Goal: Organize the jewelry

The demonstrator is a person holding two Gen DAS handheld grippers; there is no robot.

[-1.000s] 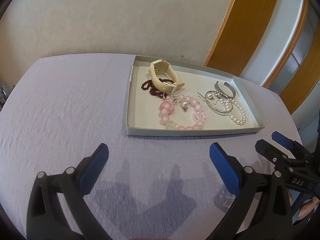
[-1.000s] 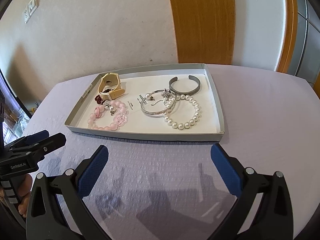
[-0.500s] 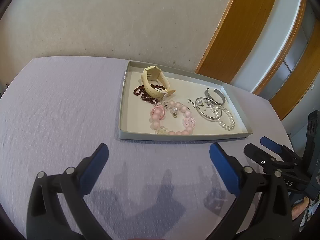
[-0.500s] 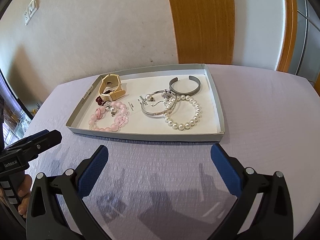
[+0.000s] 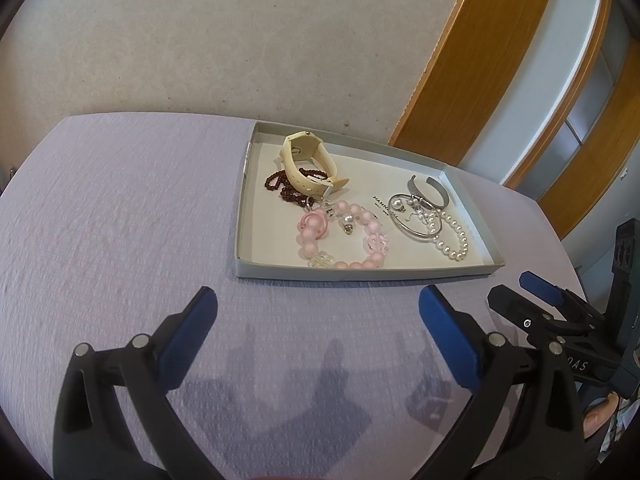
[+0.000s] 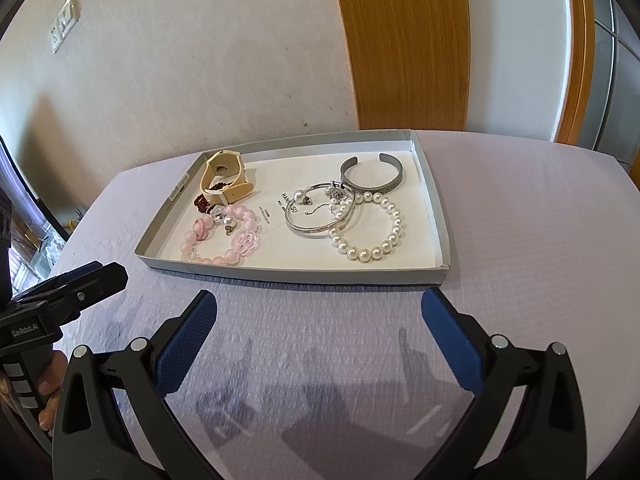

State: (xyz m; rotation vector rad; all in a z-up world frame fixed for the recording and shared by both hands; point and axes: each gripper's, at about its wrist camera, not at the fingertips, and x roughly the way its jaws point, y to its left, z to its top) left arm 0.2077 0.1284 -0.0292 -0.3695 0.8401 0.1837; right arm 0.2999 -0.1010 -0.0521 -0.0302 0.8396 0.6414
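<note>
A shallow grey tray (image 5: 360,273) (image 6: 304,274) on the lilac tablecloth holds jewelry: a cream watch (image 5: 308,164) (image 6: 224,178), dark red beads (image 5: 280,184), a pink bead bracelet (image 5: 340,240) (image 6: 220,236), a silver bangle (image 6: 320,216), a grey cuff (image 6: 372,176) and a pearl bracelet (image 5: 450,236) (image 6: 368,232). My left gripper (image 5: 318,308) is open and empty, short of the tray's near wall. My right gripper (image 6: 320,312) is open and empty, also just before the tray. Each gripper shows in the other's view, the right (image 5: 544,304) and the left (image 6: 72,284).
A plaster wall stands behind the table, with a wooden door frame (image 6: 404,48) at the back right. The table edge curves away at the far left (image 5: 24,176) and right (image 6: 624,176).
The left gripper has shifted left and back a little, so the tray sits further right and smaller in its view. The right gripper has barely moved.
</note>
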